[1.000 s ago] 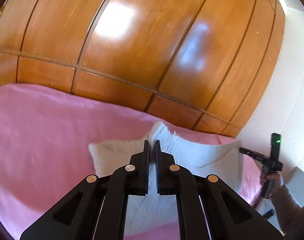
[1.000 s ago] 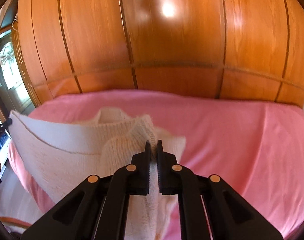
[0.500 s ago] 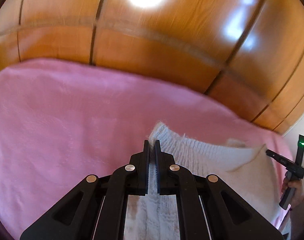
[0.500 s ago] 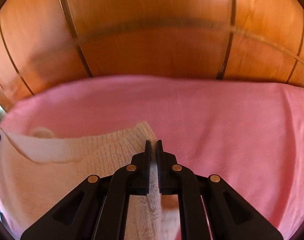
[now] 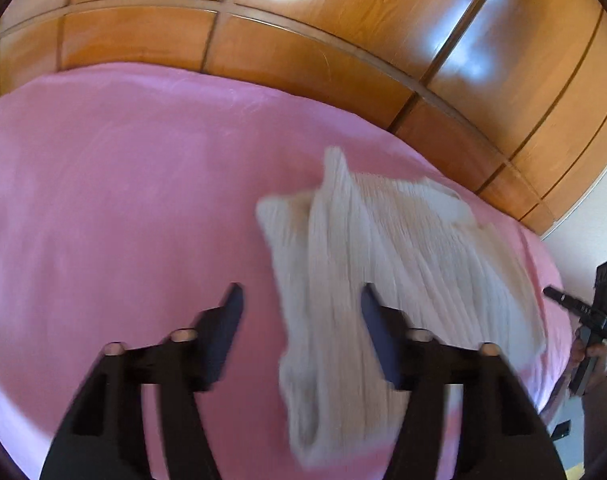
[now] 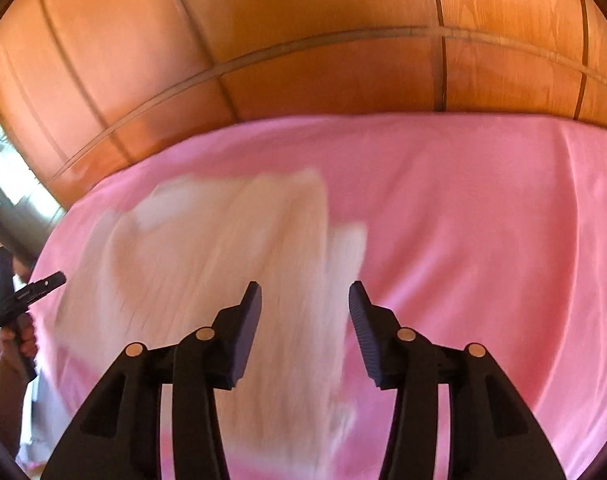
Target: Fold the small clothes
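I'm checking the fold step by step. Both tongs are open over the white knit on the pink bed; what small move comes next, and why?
Probably lift both tongs clear. The left tongs and right tongs have just been opening, and the white knit garment lies blurred between the parted jaws on the pink cover, no pad pressing it. Backing off would show how the fold landed.

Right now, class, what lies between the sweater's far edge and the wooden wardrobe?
Only bare pink bedspread lies between the cream sweater and the wooden wardrobe, as both wrist views show.

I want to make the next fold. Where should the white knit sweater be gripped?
Probably the raised ribbed corner at the far end of the white knit sweater, coming from the near side: it stands off the pink blanket, so the fingers can close around it.
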Motion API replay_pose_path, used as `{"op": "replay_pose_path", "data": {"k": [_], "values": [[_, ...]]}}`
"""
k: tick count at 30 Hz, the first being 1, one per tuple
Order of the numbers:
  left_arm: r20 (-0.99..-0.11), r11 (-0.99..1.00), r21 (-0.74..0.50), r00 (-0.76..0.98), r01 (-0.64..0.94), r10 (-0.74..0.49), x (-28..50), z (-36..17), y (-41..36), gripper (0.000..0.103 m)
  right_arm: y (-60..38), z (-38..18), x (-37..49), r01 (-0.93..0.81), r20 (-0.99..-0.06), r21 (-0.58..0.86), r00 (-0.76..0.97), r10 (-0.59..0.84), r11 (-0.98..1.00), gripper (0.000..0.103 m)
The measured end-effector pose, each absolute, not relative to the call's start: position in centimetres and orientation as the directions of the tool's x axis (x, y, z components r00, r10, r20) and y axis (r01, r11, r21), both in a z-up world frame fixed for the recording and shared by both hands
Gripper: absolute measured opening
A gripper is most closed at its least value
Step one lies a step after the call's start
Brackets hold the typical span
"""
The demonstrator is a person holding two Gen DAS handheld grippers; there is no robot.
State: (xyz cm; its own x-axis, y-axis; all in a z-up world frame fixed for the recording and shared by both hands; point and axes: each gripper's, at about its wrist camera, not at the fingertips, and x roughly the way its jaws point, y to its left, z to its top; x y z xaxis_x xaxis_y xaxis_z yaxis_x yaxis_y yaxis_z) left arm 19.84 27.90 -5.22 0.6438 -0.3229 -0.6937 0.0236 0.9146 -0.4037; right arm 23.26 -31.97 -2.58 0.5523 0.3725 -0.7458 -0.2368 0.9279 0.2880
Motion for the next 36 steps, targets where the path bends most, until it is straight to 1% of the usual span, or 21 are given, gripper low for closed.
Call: {"op": "replay_pose_path", "data": {"k": [3,5,7,9,10,11,14,15,16,19,21,22,24,26,30,33,36], "values": [[-0.689,0.892,-0.452,0.626,0.024,-0.366,16.6,-6.4,28.0,0.061,-31.4,-4.9,20.7,-0.233,-0.769,0.298,0.516,0.378,0.926,0.051],[-0.698,0.893,-0.449,0.612,0.029,-0.371,15.4,-7.1,27.7,0.061,-31.1,-6.2,20.3,-0.218,-0.789,0.293,0.495,0.364,0.931,0.05],[-0.707,0.897,-0.441,0.606,0.025,-0.364,14.7,-7.8,27.3,0.061,-30.5,-7.0,20.3,-0.206,-0.801,0.266,0.497,0.335,0.942,0.036],[-0.71,0.889,-0.456,0.586,0.038,-0.39,15.0,-8.4,26.9,0.031,-30.1,-6.6,20.7,-0.197,-0.798,0.253,0.511,0.319,0.947,0.008],[-0.72,0.889,-0.456,0.567,0.048,-0.4,15.5,-8.4,26.6,0.011,-30.1,-6.1,21.0,-0.195,-0.794,0.234,0.527,0.303,0.952,0.008],[-0.726,0.897,-0.44,0.572,0.04,-0.382,15.6,-8.2,26.5,0.005,-30.1,-5.1,21.0,-0.193,-0.781,0.217,0.554,0.289,0.957,0.007],[-0.709,0.895,-0.446,0.604,0.016,-0.364,15.6,-6.9,27.3,0.004,-31.1,-2.3,20.4,-0.172,-0.733,0.207,0.625,0.269,0.963,0.005],[-0.704,0.887,-0.462,0.608,-0.001,-0.367,15.6,-6.7,28.0,0.003,-31.7,-2.1,20.4,-0.15,-0.731,0.2,0.635,0.249,0.968,0.005],[-0.713,0.889,-0.458,0.605,-0.02,-0.354,15.6,-7.0,28.3,0.003,-32.0,-2.7,20.5,-0.137,-0.748,0.196,0.62,0.238,0.971,0.005],[-0.774,0.911,-0.408,0.553,-0.064,-0.308,15.9,-9.2,27.9,0.004,-31.6,-6.9,21.5,-0.121,-0.829,0.153,0.525,0.195,0.981,0.005],[-0.778,0.927,-0.369,0.567,-0.065,-0.27,15.6,-8.6,27.3,0.006,-31.4,-7.4,21.3,-0.12,-0.823,0.163,0.53,0.202,0.979,0.009],[-0.771,0.932,-0.356,0.584,-0.064,-0.254,15.5,-7.7,27.0,0.006,-31.5,-7.0,21.3,-0.114,-0.815,0.174,0.541,0.208,0.978,0.013],[-0.75,0.943,-0.327,0.624,-0.059,-0.221,15.3,-6.0,26.9,0.006,-31.7,-5.3,21.3,-0.106,-0.785,0.164,0.588,0.195,0.981,0.039],[-0.72,0.959,-0.279,0.67,-0.04,-0.181,15.4,-4.1,26.5,0.006,-31.2,-3.6,22.1,-0.127,-0.754,0.139,0.629,0.188,0.982,0.04],[-0.676,0.964,-0.266,0.706,0.031,-0.21,16.6,-2.1,24.6,0.006,-27.0,-1.3,24.9,-0.259,-0.707,0.18,0.637,0.308,0.949,0.04],[-0.68,0.966,-0.246,0.696,0.079,-0.23,18.2,-2.4,22.4,0.006,-21.9,-1.6,27.6,-0.374,-0.723,0.188,0.573,0.386,0.908,0.042],[-0.696,0.974,-0.195,0.684,0.116,-0.221,19.2,-3.3,20.3,0.006,-16.7,-3.0,30.9,-0.447,-0.757,0.168,0.512,0.405,0.878,0.044]]}}
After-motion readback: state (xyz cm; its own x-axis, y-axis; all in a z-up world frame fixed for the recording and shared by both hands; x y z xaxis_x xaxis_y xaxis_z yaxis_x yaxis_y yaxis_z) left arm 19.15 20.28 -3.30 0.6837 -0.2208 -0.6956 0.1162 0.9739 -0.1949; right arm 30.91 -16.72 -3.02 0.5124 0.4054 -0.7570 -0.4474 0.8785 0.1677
